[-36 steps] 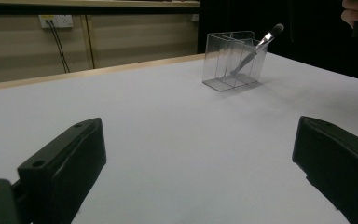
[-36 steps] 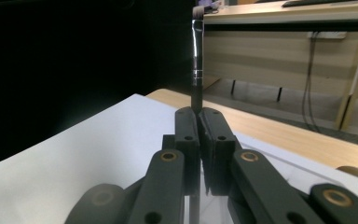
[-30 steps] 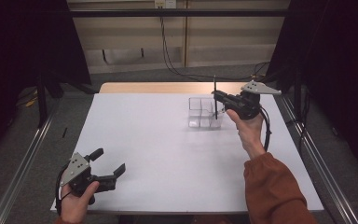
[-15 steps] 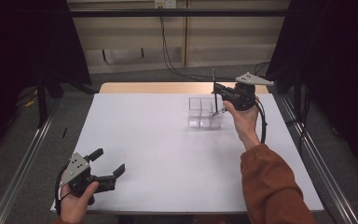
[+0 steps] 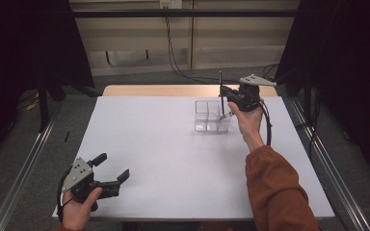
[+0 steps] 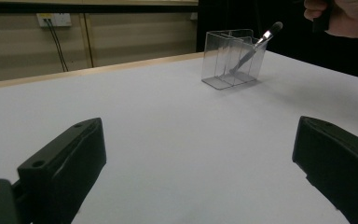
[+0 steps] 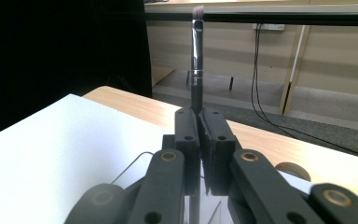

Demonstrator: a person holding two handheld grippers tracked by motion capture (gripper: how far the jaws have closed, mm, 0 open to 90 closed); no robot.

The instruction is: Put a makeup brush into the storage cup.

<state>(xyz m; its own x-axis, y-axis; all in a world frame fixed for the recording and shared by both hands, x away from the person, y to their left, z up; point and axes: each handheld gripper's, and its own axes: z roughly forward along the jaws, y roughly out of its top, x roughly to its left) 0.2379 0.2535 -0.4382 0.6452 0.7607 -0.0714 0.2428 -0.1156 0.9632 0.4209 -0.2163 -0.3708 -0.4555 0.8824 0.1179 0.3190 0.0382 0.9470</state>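
The white table (image 5: 173, 159) spans the middle of the high view. In its upper right stands a clear divided organiser (image 5: 211, 117) with one brush (image 6: 256, 46) leaning inside. Just above it, the right gripper (image 5: 223, 91) has its jaws clamped on an upright makeup brush (image 7: 196, 60). At lower left, the left gripper (image 5: 112, 167) rests with jaws spread wide, holding nothing.
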